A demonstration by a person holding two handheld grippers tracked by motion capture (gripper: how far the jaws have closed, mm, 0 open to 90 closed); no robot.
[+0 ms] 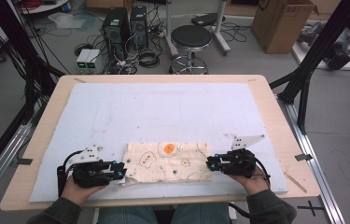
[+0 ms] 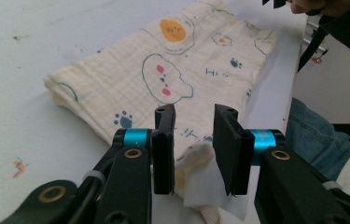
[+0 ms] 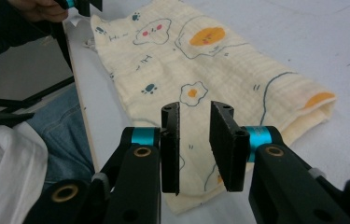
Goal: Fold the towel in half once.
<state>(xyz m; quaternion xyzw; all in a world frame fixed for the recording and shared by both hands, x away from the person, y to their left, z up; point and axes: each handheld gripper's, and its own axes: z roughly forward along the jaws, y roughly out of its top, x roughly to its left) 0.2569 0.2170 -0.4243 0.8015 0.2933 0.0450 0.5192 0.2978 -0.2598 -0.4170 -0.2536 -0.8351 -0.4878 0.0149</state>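
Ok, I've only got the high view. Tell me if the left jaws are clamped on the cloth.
Observer: No. The left gripper has its jaws apart; a corner of the cloth lies loose between them.
Operator: Now report the right one.
Observer: The right gripper is open too, with cloth showing in the gap between its jaws.
Operator: Describe that left corner.
Observer: A white label sticks out of it.

floor: grey, cables | stool; computer towers; cardboard box
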